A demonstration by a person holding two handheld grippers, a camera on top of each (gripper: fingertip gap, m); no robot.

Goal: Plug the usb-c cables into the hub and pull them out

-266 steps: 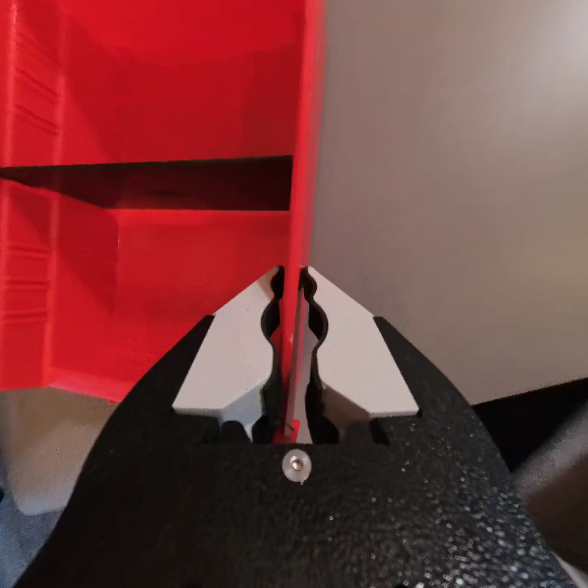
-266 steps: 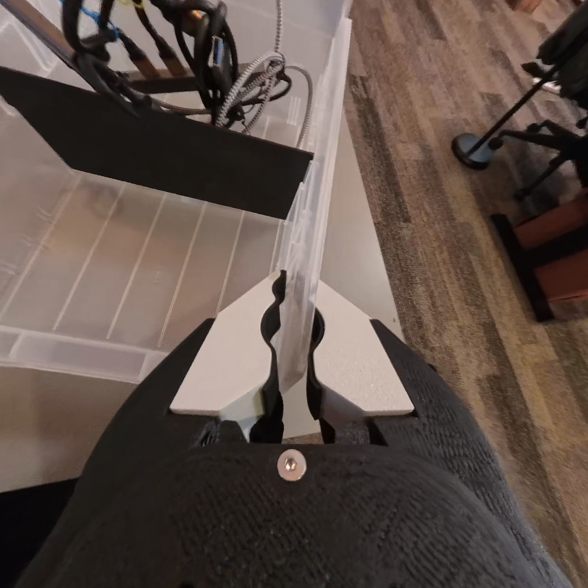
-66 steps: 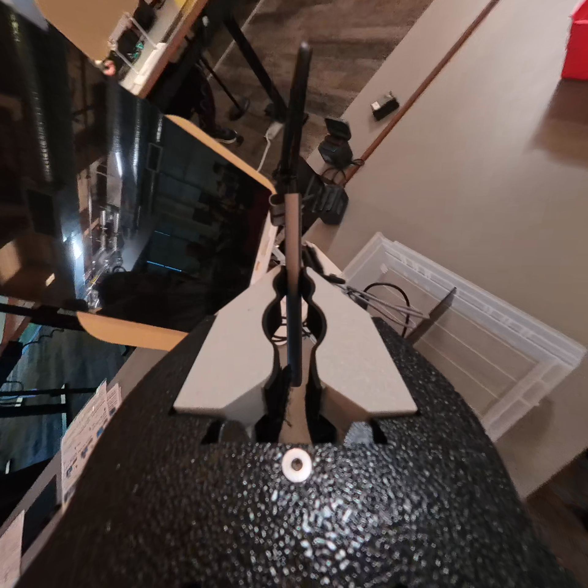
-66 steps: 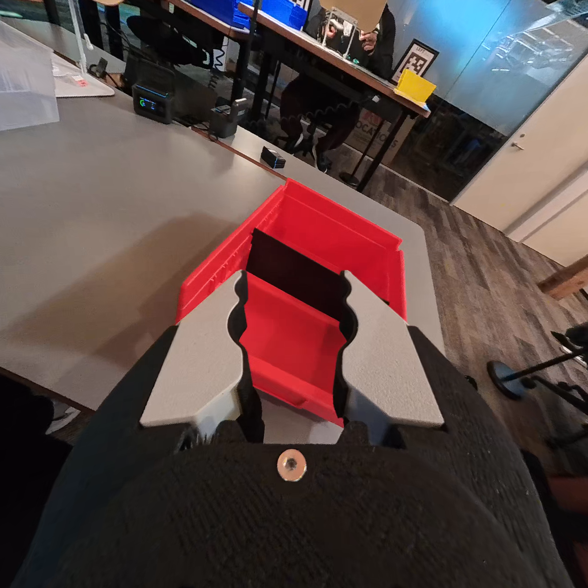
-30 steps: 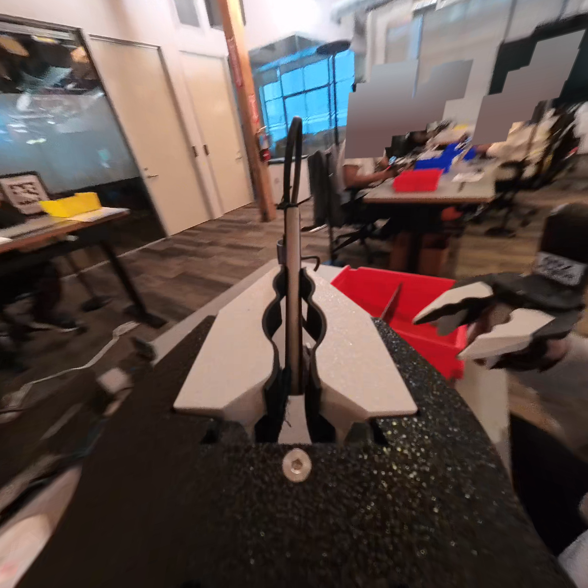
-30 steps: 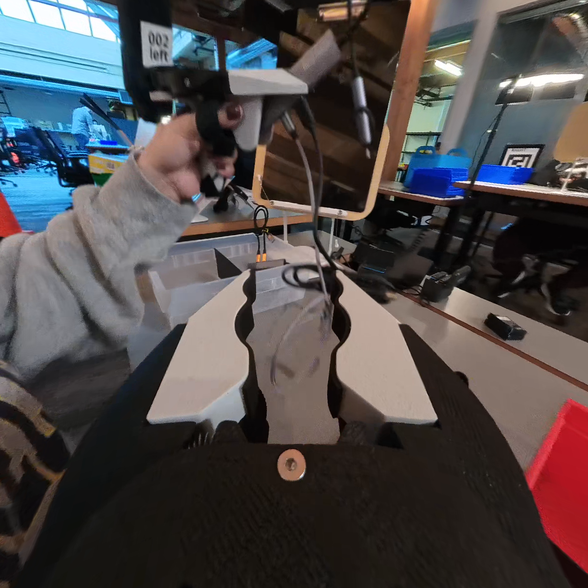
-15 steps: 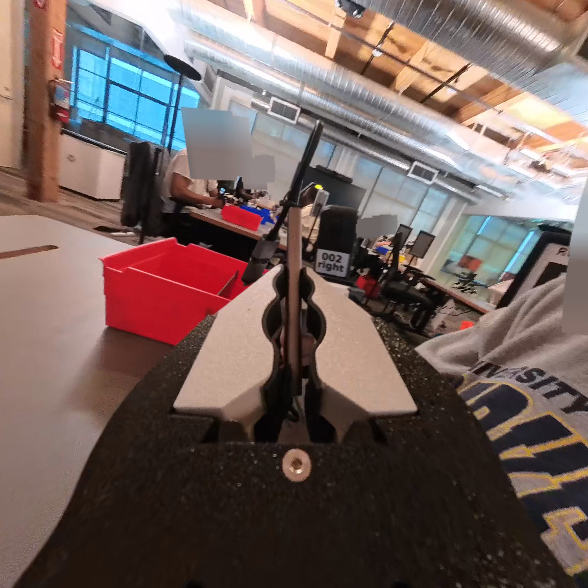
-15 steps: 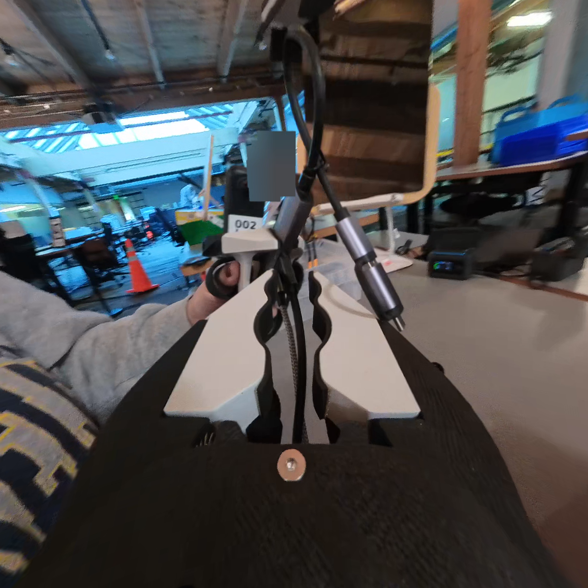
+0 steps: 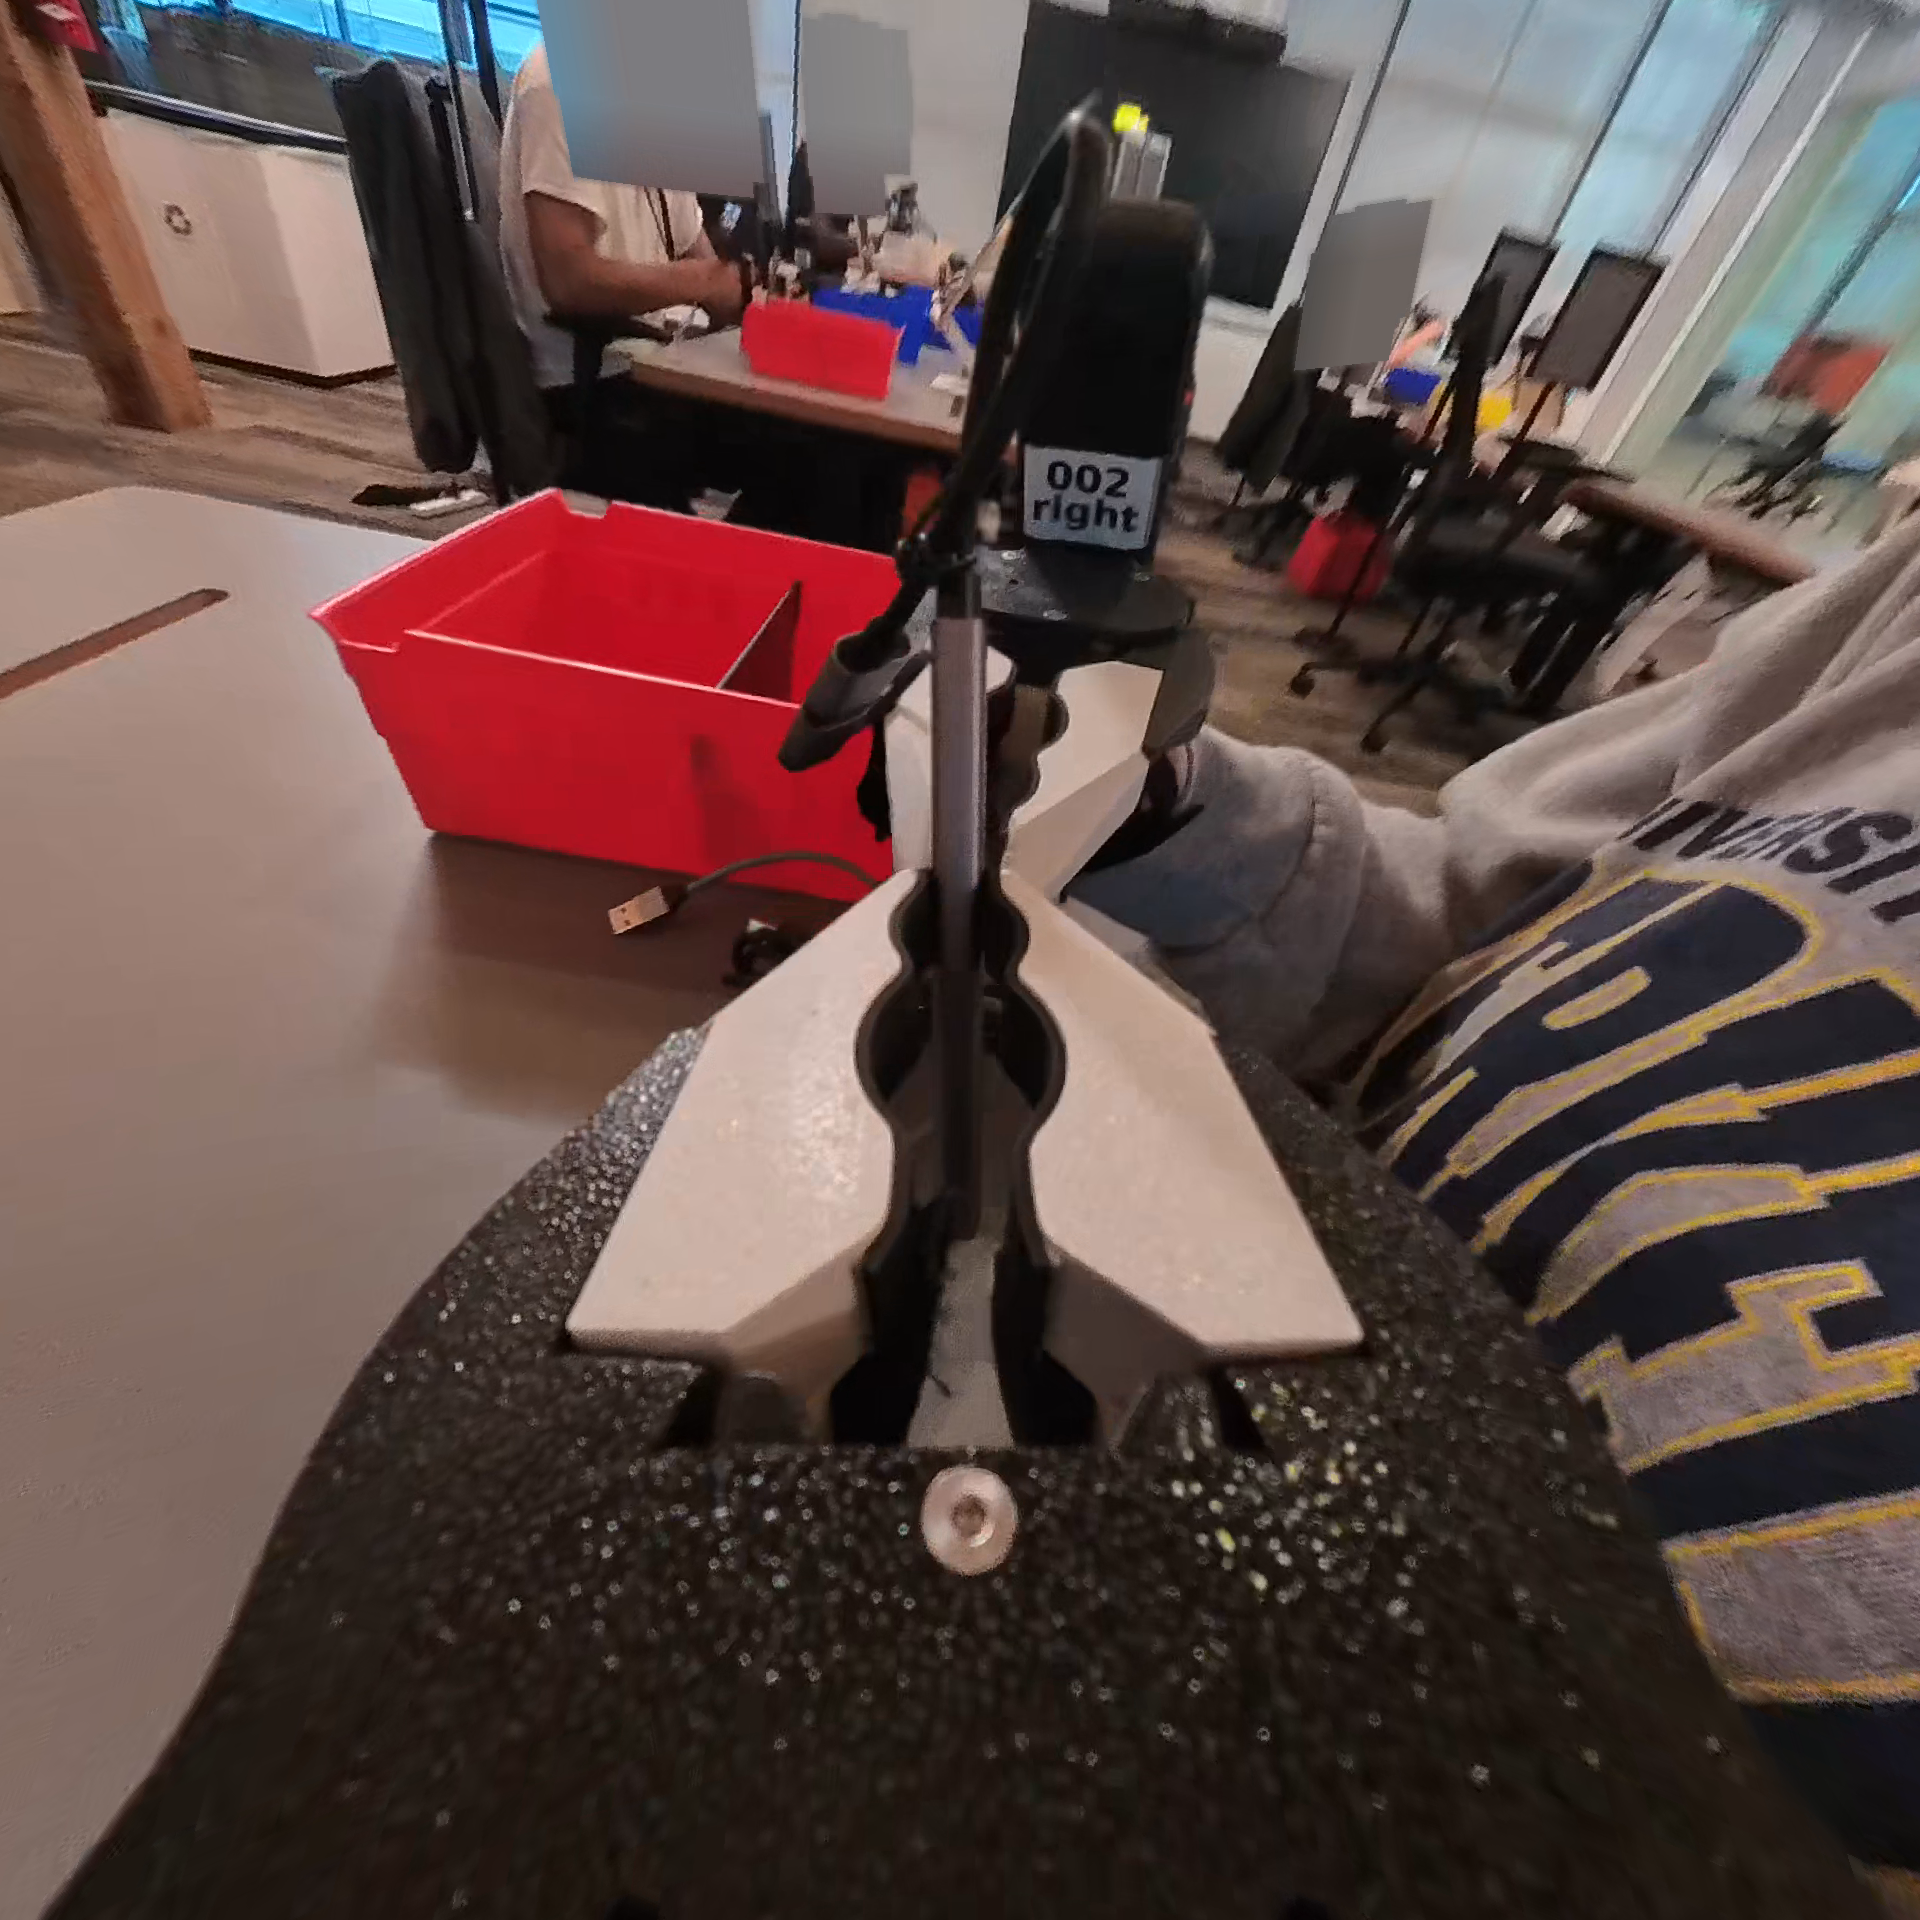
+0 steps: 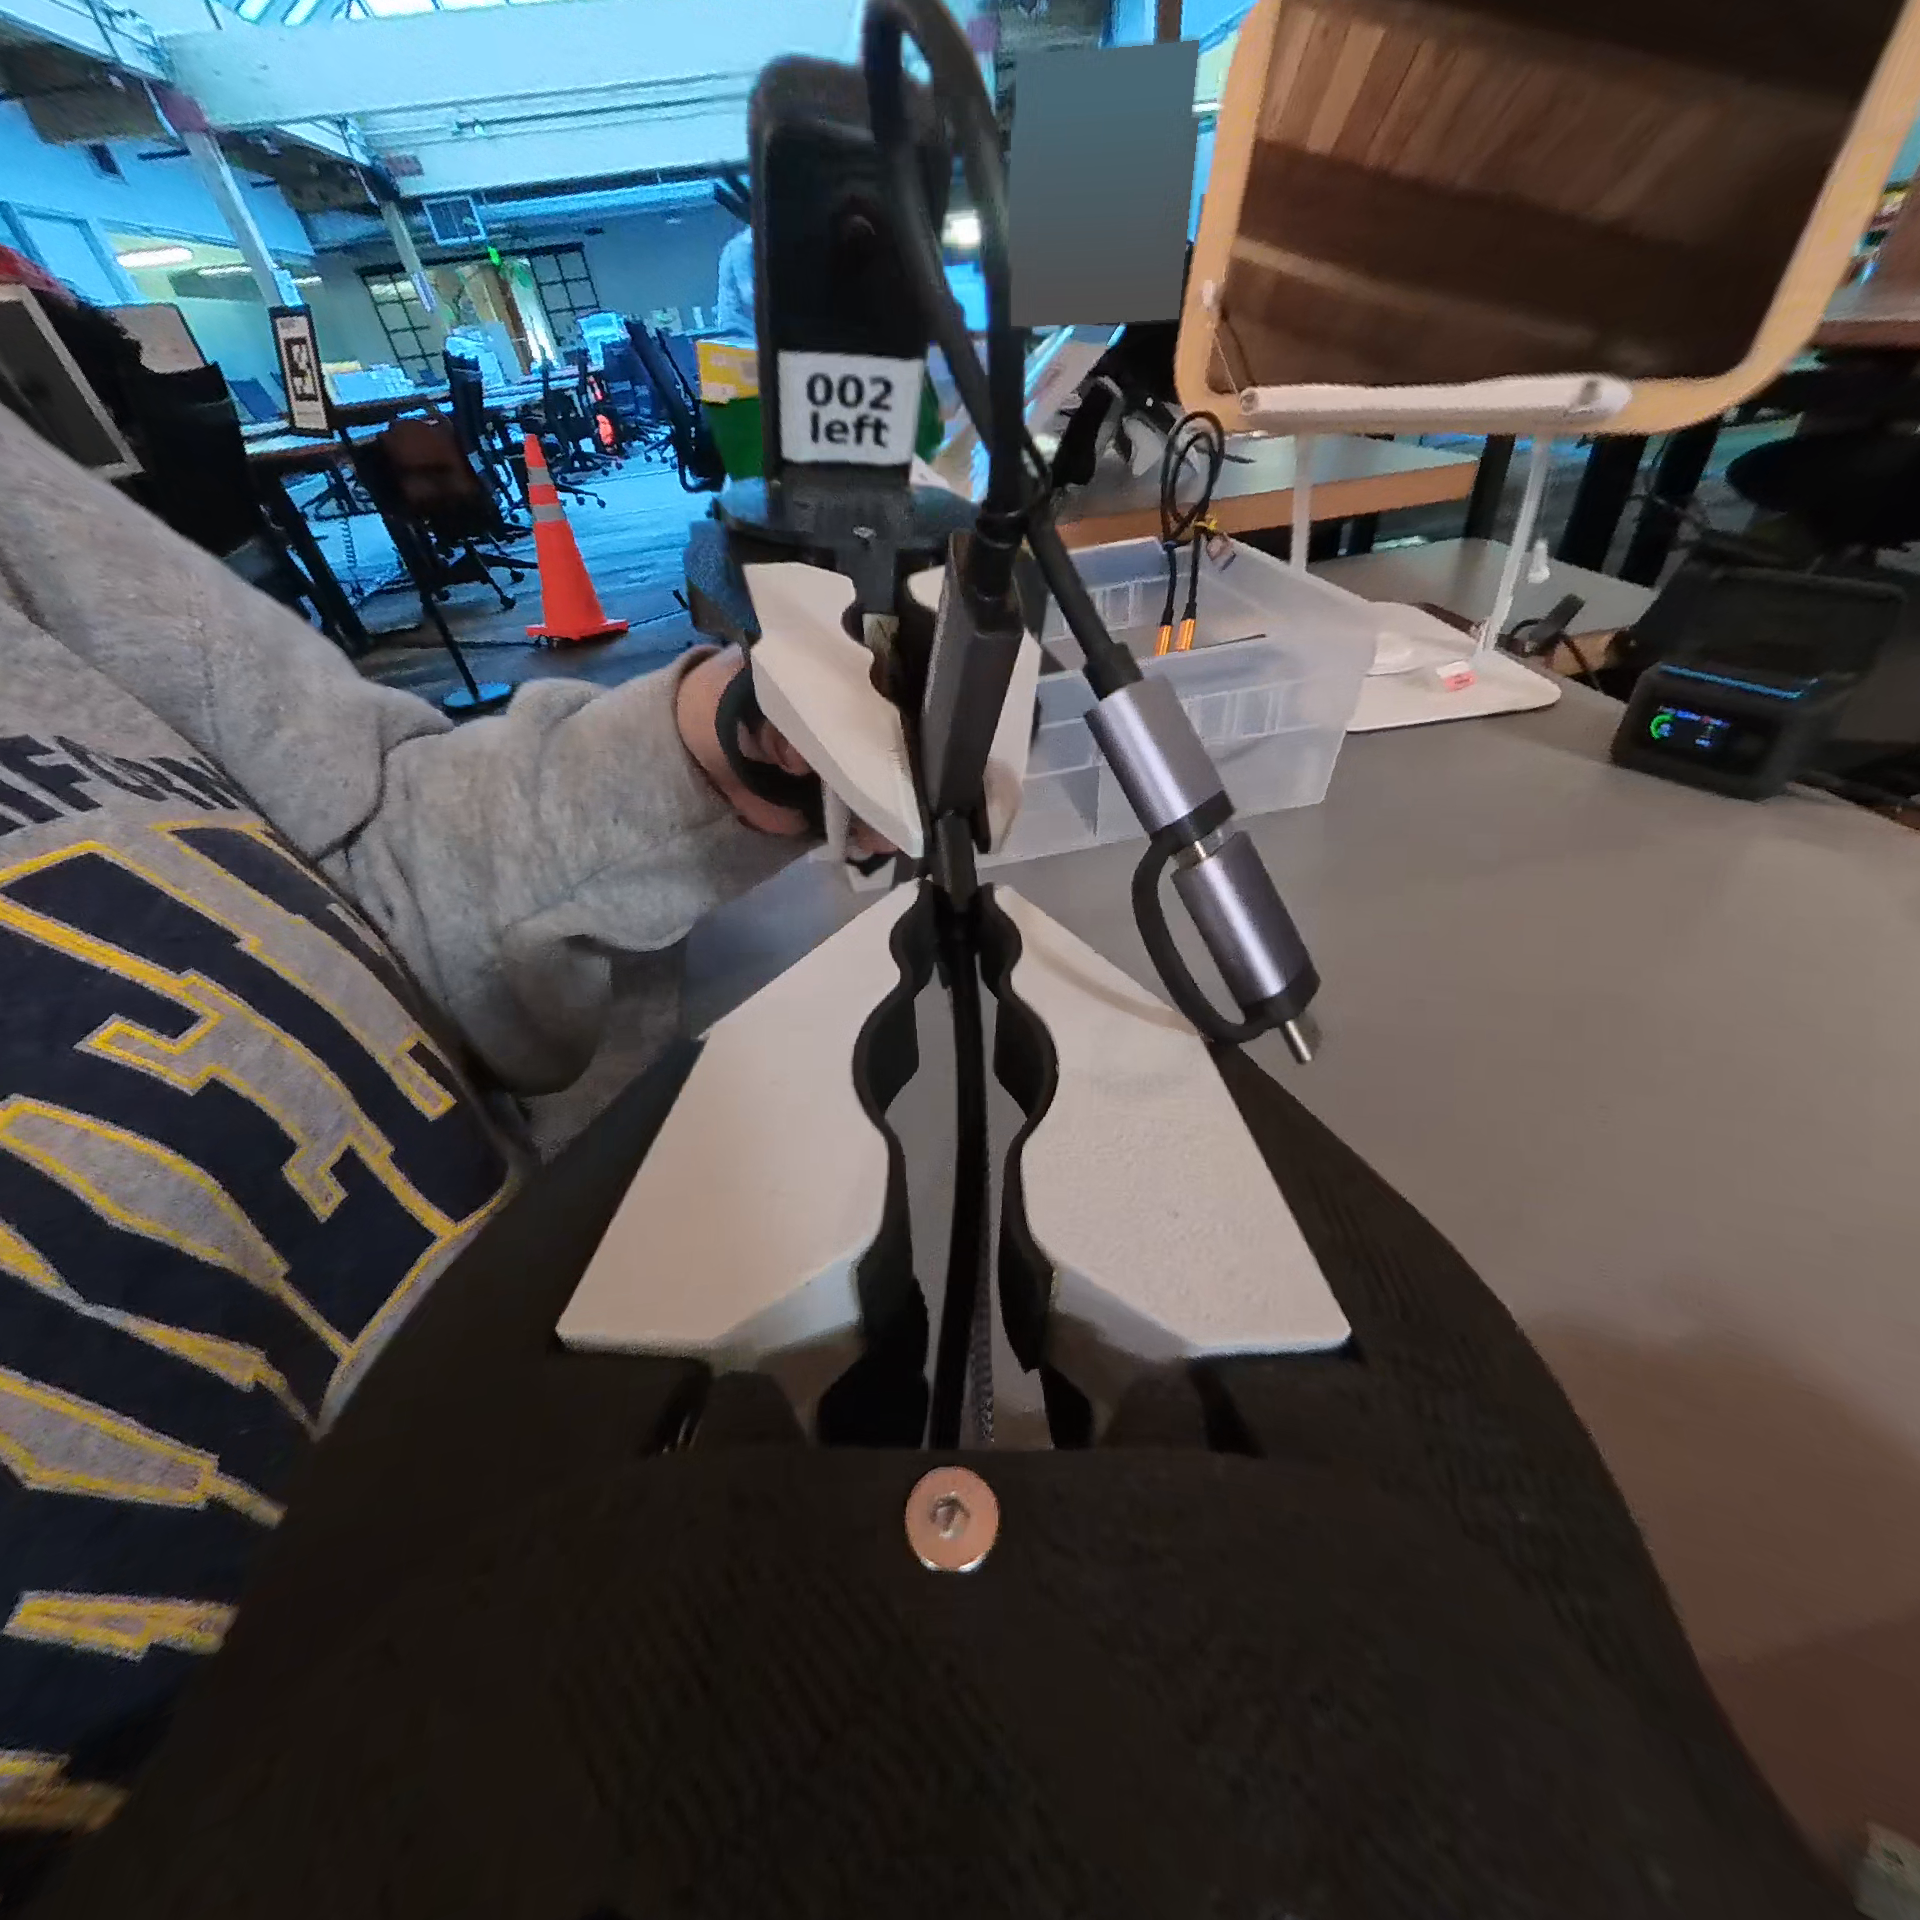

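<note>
Between facing tools, grey hub (image 9: 957, 790); labelled camera housings (image 10: 847, 291) behind.

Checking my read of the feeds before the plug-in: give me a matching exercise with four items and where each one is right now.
Things:
1. hub
2. black braided cable
3. grey adapter plug
4. flat metal plug

Places:
A. lying on the table in front of the red bin
B. clamped edge-on in the left gripper
C. hanging free in the air on its lead
D. running between the fingers of the right gripper

Pairs: 1-B, 2-D, 3-C, 4-A
</note>
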